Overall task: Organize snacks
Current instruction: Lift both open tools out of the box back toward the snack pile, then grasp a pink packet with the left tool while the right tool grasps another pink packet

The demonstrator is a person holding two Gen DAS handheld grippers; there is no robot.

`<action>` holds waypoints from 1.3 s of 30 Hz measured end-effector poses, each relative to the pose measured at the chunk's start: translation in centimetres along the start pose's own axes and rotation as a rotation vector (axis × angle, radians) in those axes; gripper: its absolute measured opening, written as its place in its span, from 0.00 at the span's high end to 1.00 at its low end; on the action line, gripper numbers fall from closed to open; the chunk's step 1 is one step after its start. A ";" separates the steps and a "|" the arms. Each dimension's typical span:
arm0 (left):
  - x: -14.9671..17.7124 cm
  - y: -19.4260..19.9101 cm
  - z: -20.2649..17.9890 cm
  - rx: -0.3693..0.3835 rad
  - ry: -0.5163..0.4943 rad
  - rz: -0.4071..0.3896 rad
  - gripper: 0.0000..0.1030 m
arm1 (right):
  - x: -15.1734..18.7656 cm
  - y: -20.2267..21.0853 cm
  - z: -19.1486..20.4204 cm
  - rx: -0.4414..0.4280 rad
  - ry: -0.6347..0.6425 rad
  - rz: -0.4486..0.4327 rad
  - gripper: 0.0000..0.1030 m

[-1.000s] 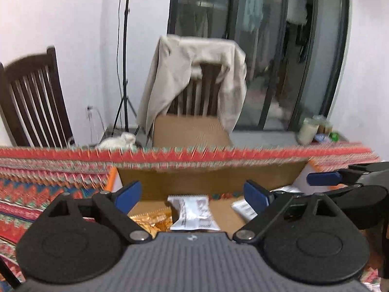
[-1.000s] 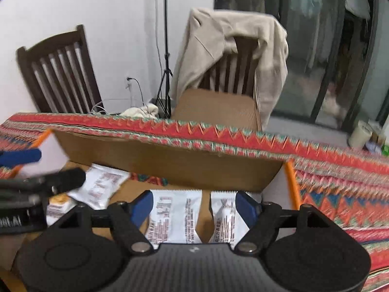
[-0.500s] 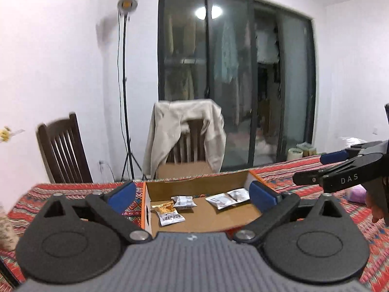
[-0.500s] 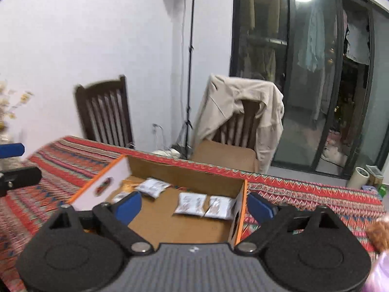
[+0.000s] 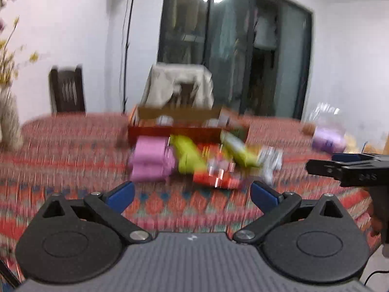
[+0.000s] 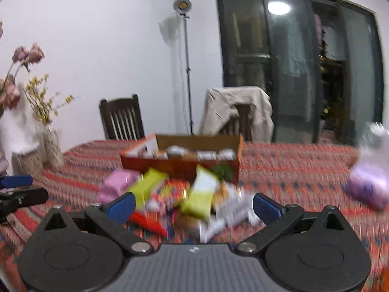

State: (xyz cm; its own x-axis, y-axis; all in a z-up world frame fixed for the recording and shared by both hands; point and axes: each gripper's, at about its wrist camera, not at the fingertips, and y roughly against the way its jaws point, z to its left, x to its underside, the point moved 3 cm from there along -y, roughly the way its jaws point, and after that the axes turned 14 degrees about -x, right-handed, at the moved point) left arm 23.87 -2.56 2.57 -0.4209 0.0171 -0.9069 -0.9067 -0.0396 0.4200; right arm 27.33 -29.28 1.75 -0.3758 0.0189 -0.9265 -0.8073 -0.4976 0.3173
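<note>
An open cardboard box (image 5: 180, 114) (image 6: 194, 141) with several white packets in it stands at the far side of the table. In front of it lies a loose pile of snacks: a pink pack (image 5: 150, 160) (image 6: 116, 182), two yellow-green packs (image 5: 187, 155) (image 6: 201, 194), a red pack (image 5: 214, 180) and a white packet (image 6: 231, 209). My left gripper (image 5: 192, 192) is open and empty, well short of the pile. My right gripper (image 6: 194, 205) hangs just before the pile, its jaws opening with nothing held between them. Both views are blurred.
A patterned red cloth (image 5: 60, 150) covers the table. Vases with flowers (image 6: 51, 146) stand at the left edge. A purple pack (image 5: 328, 141) (image 6: 367, 187) lies at the right. Two wooden chairs and a lamp stand (image 6: 187, 73) are behind the table.
Both grippers have pulled back from over the box toward the near side of the table and their jaws have widened. The packets stay in the box; the snack pile has come into view.
</note>
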 end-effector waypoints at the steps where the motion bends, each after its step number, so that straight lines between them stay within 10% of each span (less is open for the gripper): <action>1: 0.7 -0.4 -0.1 -0.006 -0.007 0.016 0.00 | 1.2 0.0 0.1 0.003 -0.009 0.008 0.00; 8: 2.0 -1.9 0.8 -0.056 -0.033 0.066 0.00 | 6.3 -0.4 0.0 0.083 0.013 0.087 0.00; 23: -0.9 -7.4 2.0 -0.067 -0.034 0.035 0.00 | 4.5 -2.9 0.1 0.055 -0.031 0.034 0.00; 39: -5.7 -22.3 3.7 -0.011 -0.012 0.161 0.40 | 0.5 -9.5 2.8 -0.031 0.016 0.082 0.16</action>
State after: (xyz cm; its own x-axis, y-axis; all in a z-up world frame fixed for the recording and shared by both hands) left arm 46.34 1.96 -1.53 -0.5607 0.0220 -0.8277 -0.8274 -0.0540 0.5591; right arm 33.51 -22.17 -1.17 -0.4323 -0.0363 -0.9010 -0.7595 -0.5239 0.3855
